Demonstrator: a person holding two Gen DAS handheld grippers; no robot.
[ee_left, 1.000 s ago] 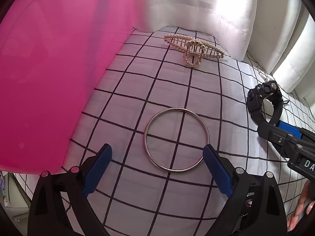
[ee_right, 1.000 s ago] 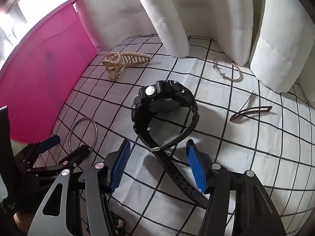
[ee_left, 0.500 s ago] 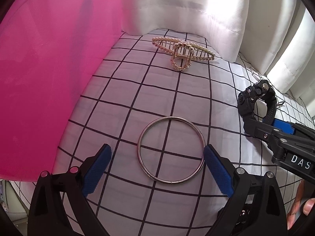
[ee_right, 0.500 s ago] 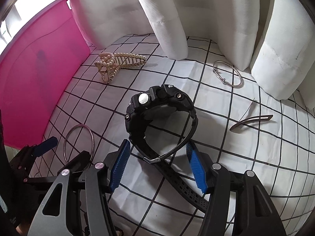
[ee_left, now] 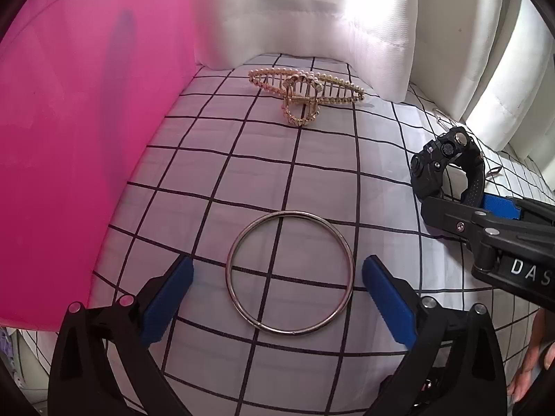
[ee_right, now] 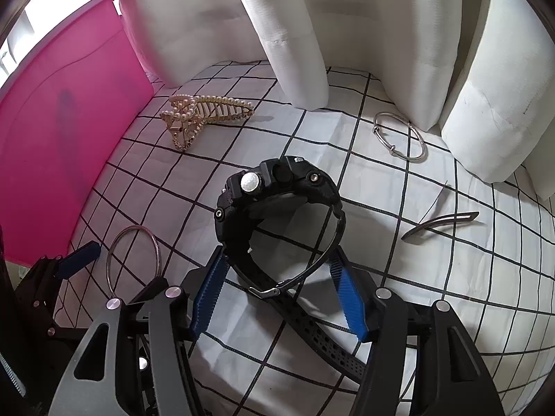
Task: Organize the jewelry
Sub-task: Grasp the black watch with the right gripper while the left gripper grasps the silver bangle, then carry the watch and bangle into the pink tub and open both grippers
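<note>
Left wrist view: the left gripper [ee_left: 277, 294], its jaws just widened and grasping nothing, straddles a silver bangle [ee_left: 289, 273] lying flat on the checked sheet [ee_left: 242, 159]; a pearl hair claw [ee_left: 305, 95] lies beyond.

Right wrist view: the right gripper [ee_right: 277, 291] stands released, its pads flanking the black watch [ee_right: 277, 204] strap; whether they touch cannot be told. An open bracelet [ee_right: 399, 137] and a dark clip [ee_right: 440, 223] lie to the right.
</note>
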